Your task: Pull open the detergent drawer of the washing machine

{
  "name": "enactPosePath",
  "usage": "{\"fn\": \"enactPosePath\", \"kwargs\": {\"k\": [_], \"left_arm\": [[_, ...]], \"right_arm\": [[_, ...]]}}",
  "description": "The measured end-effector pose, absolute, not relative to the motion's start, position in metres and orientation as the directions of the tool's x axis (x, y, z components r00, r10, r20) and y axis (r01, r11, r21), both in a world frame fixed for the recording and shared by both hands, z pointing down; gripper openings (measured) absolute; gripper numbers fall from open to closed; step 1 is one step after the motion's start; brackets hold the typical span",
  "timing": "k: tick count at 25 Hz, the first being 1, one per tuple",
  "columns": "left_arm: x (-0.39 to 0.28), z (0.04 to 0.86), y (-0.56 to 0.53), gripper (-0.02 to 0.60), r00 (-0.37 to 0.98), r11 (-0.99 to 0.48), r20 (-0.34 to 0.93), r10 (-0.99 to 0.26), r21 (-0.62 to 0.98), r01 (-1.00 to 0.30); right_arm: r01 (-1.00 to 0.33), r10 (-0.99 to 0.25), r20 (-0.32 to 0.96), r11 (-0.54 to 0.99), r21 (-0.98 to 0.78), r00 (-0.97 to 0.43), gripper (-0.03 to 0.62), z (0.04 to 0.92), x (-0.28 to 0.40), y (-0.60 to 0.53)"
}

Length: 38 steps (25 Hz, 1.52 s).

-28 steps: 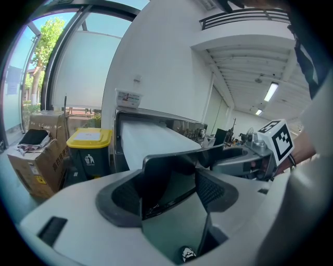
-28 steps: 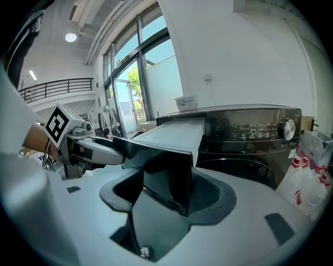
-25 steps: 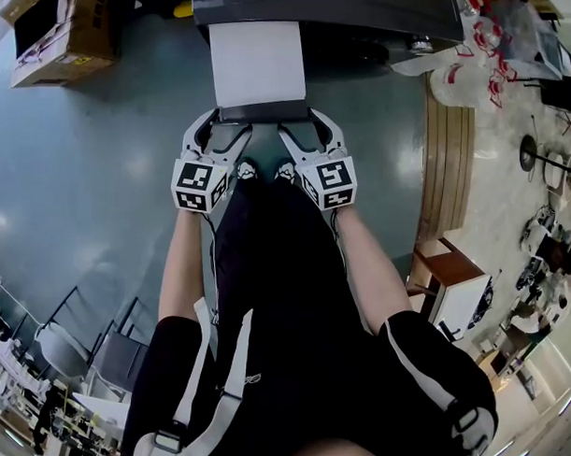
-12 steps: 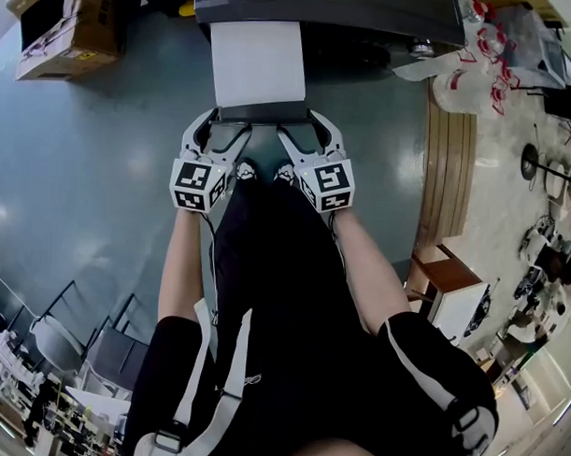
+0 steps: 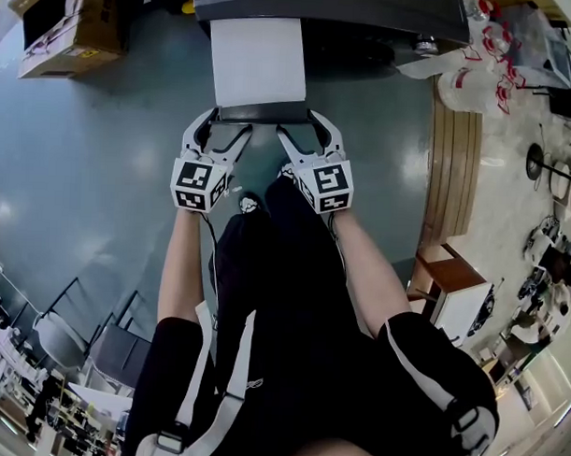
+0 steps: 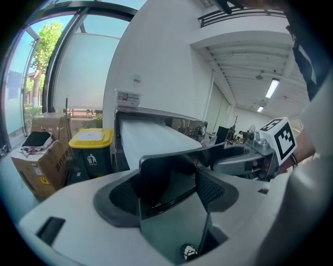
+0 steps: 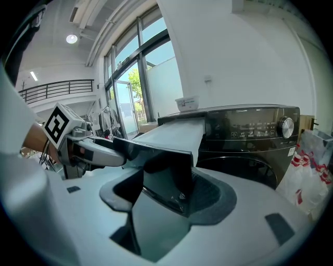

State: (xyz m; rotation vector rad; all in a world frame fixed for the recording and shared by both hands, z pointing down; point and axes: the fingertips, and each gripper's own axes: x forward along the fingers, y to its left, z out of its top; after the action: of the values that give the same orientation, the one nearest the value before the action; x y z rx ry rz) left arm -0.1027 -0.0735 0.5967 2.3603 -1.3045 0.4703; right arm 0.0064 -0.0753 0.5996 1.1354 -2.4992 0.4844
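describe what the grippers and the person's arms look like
The left gripper and the right gripper match: pale grey curved bodies, dark grey textured pads, and a cube with black-and-white square markers on each. The person's forearms are bare below short black sleeves; the right sleeve has a white stripe.

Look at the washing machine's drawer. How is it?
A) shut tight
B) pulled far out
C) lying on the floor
B: the drawer sticks out a long way from the front of the washing machine, well above the floor.
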Motion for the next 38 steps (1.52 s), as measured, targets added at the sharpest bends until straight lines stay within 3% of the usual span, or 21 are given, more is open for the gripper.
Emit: {"fn": "enactPosePath", "kwargs": {"k": [38], "left_arm": [[-0.098,0.598,-0.046,0.324,0.515,-0.483,0.472,-0.715,0.198,-0.853]], "right_arm": [[-0.78,-0.655,0.465,0.609,-0.143,-0.596,0.291,0.603,0.01,-0.048]]}}
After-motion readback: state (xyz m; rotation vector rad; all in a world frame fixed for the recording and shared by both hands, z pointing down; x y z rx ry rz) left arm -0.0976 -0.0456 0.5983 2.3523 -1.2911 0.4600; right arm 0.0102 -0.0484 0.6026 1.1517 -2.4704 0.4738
